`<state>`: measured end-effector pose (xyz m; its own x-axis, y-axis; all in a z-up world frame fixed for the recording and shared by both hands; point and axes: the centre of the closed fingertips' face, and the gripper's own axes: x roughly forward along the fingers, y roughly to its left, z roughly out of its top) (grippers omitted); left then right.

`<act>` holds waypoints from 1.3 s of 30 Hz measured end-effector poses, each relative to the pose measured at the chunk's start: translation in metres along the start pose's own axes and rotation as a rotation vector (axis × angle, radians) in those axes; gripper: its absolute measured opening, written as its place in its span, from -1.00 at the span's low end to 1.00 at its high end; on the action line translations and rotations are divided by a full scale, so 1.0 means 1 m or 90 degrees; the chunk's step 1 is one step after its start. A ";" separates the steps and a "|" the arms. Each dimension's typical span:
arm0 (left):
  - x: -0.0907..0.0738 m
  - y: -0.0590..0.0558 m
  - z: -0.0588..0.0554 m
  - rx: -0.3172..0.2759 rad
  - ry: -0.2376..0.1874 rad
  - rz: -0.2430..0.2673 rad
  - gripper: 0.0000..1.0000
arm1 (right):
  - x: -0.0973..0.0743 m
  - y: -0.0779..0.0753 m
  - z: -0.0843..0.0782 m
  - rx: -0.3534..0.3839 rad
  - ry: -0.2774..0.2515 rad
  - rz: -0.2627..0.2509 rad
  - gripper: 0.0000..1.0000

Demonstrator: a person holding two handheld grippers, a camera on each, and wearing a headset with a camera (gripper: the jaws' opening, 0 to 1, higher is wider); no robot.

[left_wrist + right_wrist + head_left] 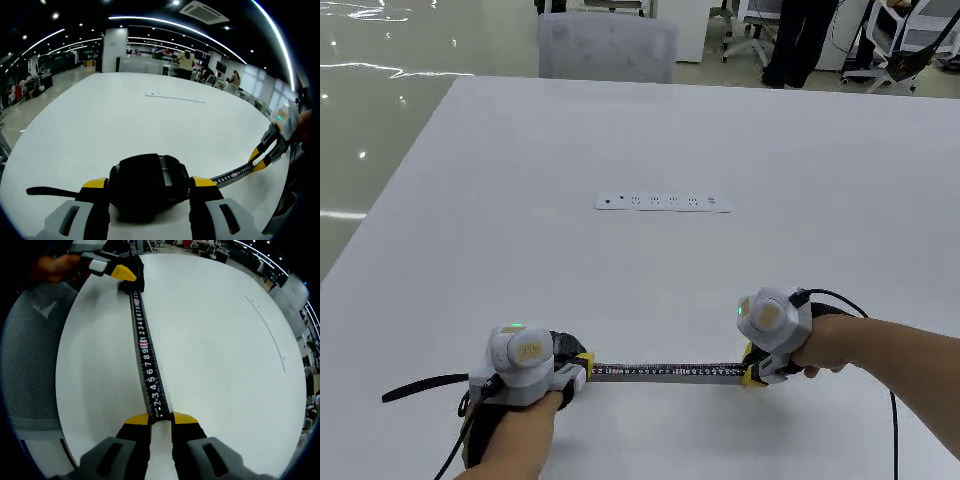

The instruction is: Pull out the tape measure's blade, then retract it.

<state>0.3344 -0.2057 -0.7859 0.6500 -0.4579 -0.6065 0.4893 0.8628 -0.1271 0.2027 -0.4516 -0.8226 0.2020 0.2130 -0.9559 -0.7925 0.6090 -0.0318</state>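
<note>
Left tool: light grey body, black jaws with yellow ends, green light on top. Right tool: same scheme. Tape measure case between the left tool's jaws: matte black. Blade ahead of the right tool: black, white numerals and ticks, one pink-red box partway along. Strap off the left tool's left side: black. Desk: plain white. Power strip beyond both tools: white. Chair further out: grey.

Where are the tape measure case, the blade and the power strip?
tape measure case (148,182), left gripper view, middle of its black body between the jaws.
blade (148,365), right gripper view, on the numbered face midway along.
power strip (662,202), head view, centre of its white top.
</note>
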 end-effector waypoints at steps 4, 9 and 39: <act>-0.002 -0.001 0.000 0.009 -0.018 0.007 0.22 | 0.000 -0.001 -0.001 0.005 -0.009 -0.002 -0.73; -0.001 0.000 0.000 0.004 -0.003 -0.004 0.19 | -0.001 0.000 0.000 0.008 -0.019 -0.001 -0.73; -0.001 0.000 -0.001 0.009 0.016 -0.033 0.15 | 0.000 0.004 0.009 0.035 -0.091 0.020 -0.72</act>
<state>0.3331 -0.2047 -0.7863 0.6085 -0.4967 -0.6189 0.5306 0.8346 -0.1480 0.2051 -0.4421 -0.8203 0.2600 0.3365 -0.9051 -0.7682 0.6400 0.0173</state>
